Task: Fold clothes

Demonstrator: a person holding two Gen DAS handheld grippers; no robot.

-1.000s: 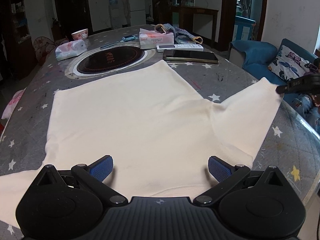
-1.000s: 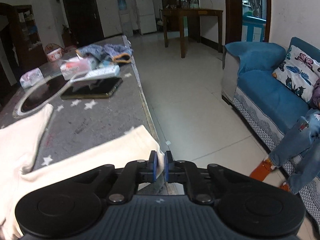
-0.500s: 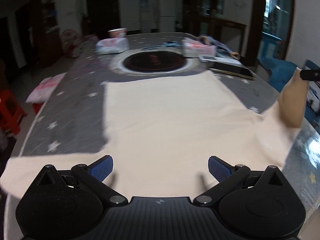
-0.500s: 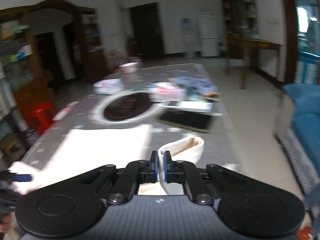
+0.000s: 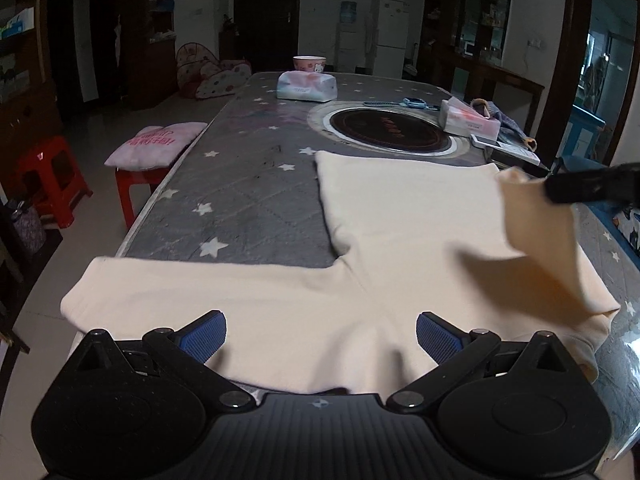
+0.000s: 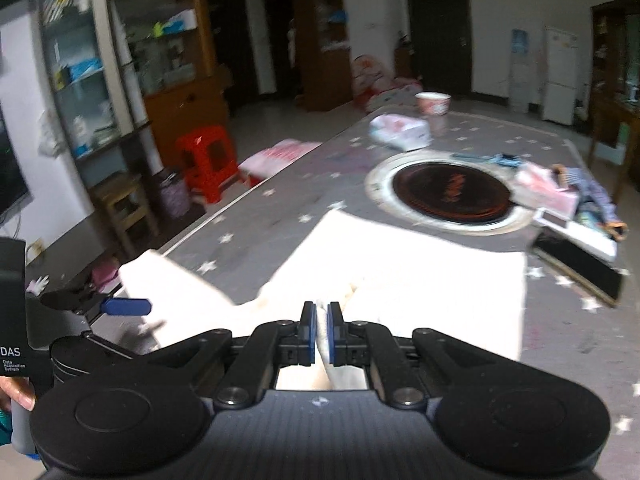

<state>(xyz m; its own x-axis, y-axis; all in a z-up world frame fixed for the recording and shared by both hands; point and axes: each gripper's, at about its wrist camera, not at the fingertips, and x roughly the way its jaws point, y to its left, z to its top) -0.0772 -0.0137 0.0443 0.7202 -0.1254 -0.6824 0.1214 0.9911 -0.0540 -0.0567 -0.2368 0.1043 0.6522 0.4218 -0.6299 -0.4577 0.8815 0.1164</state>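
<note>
A cream long-sleeved top (image 5: 400,248) lies spread on the grey star-patterned table (image 5: 248,192). Its left sleeve (image 5: 180,292) stretches flat toward the table's left edge. My left gripper (image 5: 318,338) is open just above the near hem, nothing between its blue pads. My right gripper (image 6: 319,332) is shut on the right sleeve's cuff (image 5: 516,184) and holds that sleeve (image 5: 548,248) lifted over the body of the top (image 6: 420,280). In the left wrist view the right gripper's black fingers (image 5: 592,186) enter from the right. The left gripper (image 6: 120,306) shows at the left of the right wrist view.
A round inset hob (image 5: 390,130) sits mid-table. Beyond it are a tissue pack (image 5: 306,86), a pink bowl (image 5: 309,64), a second tissue pack (image 5: 468,118), remotes and a dark tablet (image 6: 580,264). Red stools (image 5: 52,176) and a pink cushion (image 5: 156,148) stand left of the table.
My right gripper has carried the right sleeve up off the table's right edge and swung it leftward over the top's body. The left gripper has shifted left along the near hem, still open.
</note>
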